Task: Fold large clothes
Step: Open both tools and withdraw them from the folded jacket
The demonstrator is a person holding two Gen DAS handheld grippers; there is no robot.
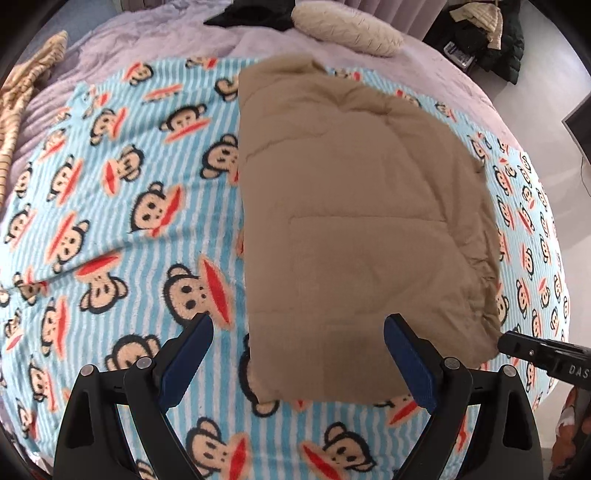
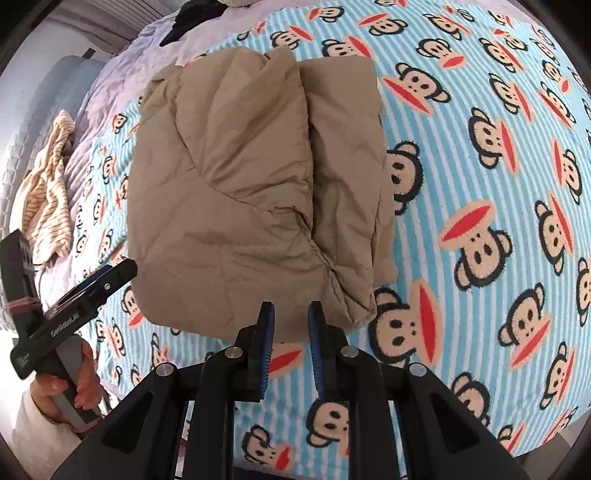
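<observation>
A tan padded garment (image 1: 354, 229) lies folded into a thick rectangle on a blue striped monkey-print blanket (image 1: 122, 206). It also shows in the right wrist view (image 2: 251, 192), with layered folds along its right side. My left gripper (image 1: 297, 325) is wide open and empty, hovering over the garment's near edge. My right gripper (image 2: 291, 312) is open with a narrow gap, empty, just before the garment's near edge. The right gripper's tip shows in the left wrist view (image 1: 517, 345) beside the garment's near right corner. The left gripper shows in the right wrist view (image 2: 122, 271), held by a hand.
The blanket lies on a lilac bed cover (image 1: 155, 40). A striped cream garment (image 1: 22, 96) lies at the far left. A cream pillow (image 1: 347, 29) and a black cloth (image 1: 258, 16) lie at the head. Dark clothes (image 1: 491, 33) are piled beside the bed.
</observation>
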